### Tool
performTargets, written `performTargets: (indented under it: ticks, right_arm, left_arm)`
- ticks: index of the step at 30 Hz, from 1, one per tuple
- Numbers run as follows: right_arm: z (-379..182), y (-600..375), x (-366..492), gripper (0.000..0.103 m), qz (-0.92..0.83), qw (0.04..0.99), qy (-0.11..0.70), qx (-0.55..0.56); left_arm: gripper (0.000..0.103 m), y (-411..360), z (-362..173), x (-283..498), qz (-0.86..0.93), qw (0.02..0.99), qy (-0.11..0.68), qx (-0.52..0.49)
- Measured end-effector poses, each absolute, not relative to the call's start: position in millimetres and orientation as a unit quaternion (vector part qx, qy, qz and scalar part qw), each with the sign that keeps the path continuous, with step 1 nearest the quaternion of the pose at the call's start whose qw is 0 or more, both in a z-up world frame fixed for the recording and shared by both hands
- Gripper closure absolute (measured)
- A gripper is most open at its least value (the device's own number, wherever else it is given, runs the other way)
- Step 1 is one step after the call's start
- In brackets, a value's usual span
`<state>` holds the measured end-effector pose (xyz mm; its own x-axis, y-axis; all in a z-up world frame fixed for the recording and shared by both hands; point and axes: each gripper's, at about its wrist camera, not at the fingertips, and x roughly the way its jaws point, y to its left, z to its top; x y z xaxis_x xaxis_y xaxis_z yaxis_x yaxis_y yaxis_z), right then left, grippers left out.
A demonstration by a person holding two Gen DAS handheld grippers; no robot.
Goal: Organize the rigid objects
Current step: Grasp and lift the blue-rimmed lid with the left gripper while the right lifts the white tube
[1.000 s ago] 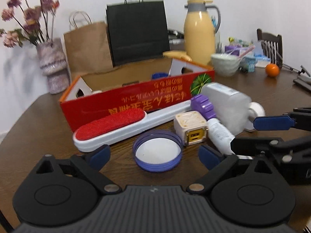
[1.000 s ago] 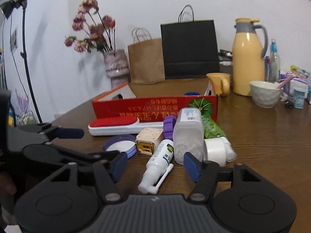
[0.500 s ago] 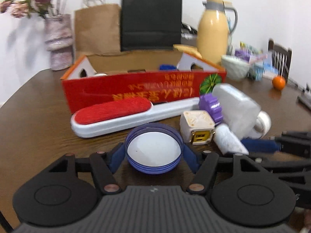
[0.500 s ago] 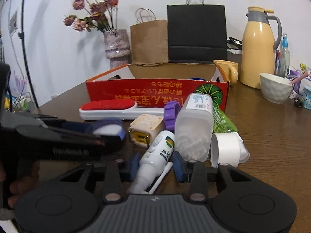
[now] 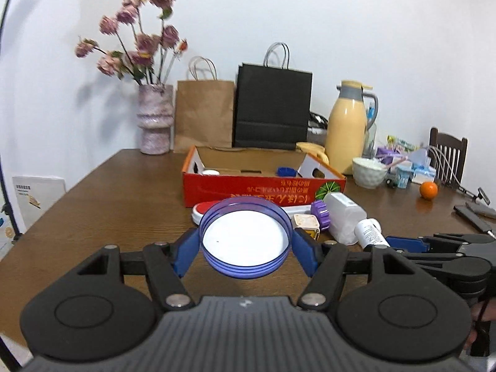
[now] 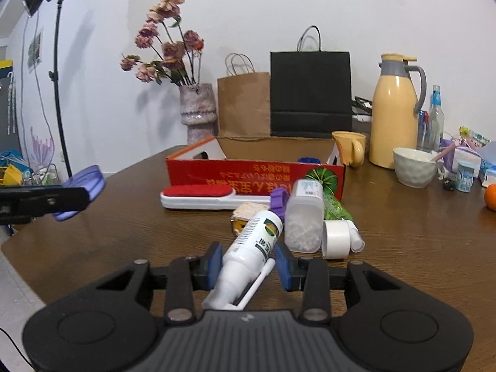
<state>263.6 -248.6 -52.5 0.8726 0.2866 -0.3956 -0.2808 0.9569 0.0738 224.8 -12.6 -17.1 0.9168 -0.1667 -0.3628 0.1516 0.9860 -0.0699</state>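
The near left part of the counter (image 5: pixel 102 192) lay bare, wide enough for a hand-held gripper to pass toward the vase (image 5: pixel 155 119). The red box (image 5: pixel 263 187) stood open at the top, its interior mostly bare apart from a couple of small things near the front wall. Just in front of it a cluster crowded the way: the lint brush (image 6: pixel 198 197), a purple-capped jar (image 6: pixel 303 220), a small cube (image 6: pixel 246 214) and a tape roll (image 6: pixel 336 238) packed together, touching. Behind the box two paper bags (image 5: pixel 272 105) and a yellow thermos (image 5: pixel 348 127) walled off the back. To the right, a bowl (image 6: pixel 414 167) and small clutter blocked the far edge; the counter nearer that side was open.
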Motion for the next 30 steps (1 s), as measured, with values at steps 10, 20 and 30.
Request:
performTargets:
  ticks: [10,20,30]
  right_arm:
    - [-36,-253,213,0.067,0.157,0.972,0.174,0.015]
    - [-27,-252,160,0.067,0.161,0.975,0.151,0.006]
    - [-14,-241,91,0.067,0.158,0.981,0.113,-0.015]
  left_arm:
    - [0.037,-17,-6,186,-0.083,0.983,0.163,-0.019]
    - [0.037,-33,2,129,-0.079,0.992,0.101,0.012]
    - [0.037,-22,-1,62,-0.060,0.995,0.074,-0.001]
